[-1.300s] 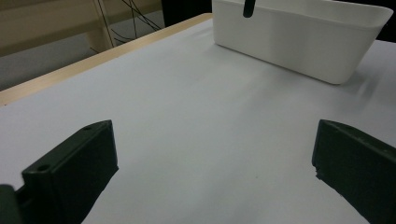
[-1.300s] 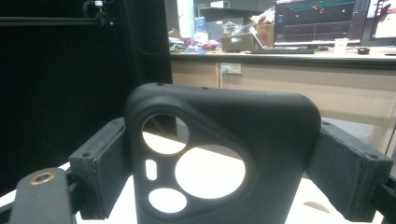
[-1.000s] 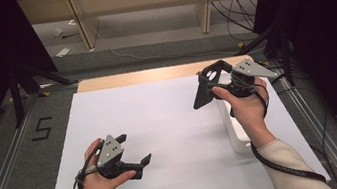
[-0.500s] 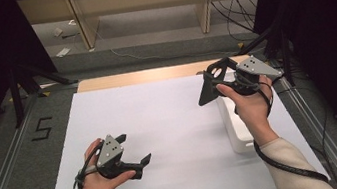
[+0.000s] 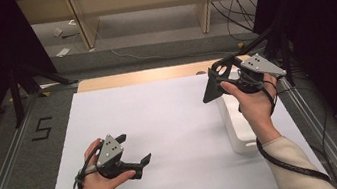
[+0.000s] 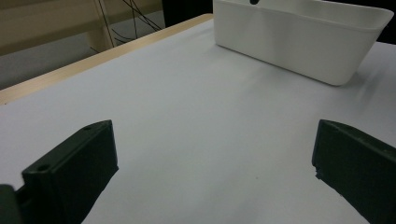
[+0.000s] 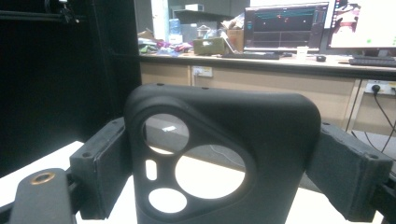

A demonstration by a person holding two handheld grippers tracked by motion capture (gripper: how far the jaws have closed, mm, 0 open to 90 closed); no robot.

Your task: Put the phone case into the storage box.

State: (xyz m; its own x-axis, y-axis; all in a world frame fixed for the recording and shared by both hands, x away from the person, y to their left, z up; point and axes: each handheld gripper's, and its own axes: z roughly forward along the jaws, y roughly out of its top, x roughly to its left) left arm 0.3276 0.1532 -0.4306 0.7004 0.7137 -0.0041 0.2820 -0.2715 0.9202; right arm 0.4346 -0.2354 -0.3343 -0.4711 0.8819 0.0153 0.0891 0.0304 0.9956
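Observation:
My right gripper [image 5: 220, 74] hangs above the table's far right, shut on a black phone case [image 5: 210, 91]. In the right gripper view the case [image 7: 224, 154] stands upright between both pads, its back with the round camera cutouts facing the camera. At the near left my left gripper [image 5: 134, 148] rests low over the white tabletop [image 5: 160, 121], open with nothing between its jaws. Its left gripper view looks across the bare white surface toward a white bin [image 6: 299, 42].
The white rectangular bin [image 5: 237, 132] sits on the table's right side, below my right hand. A wooden strip [image 5: 143, 76] runs along the table's far edge. Metal rails flank the table. Desks with monitors [image 7: 285, 25] lie beyond.
My right hand has drifted slightly to the right with the case still gripped. The left hand has stayed where it was.

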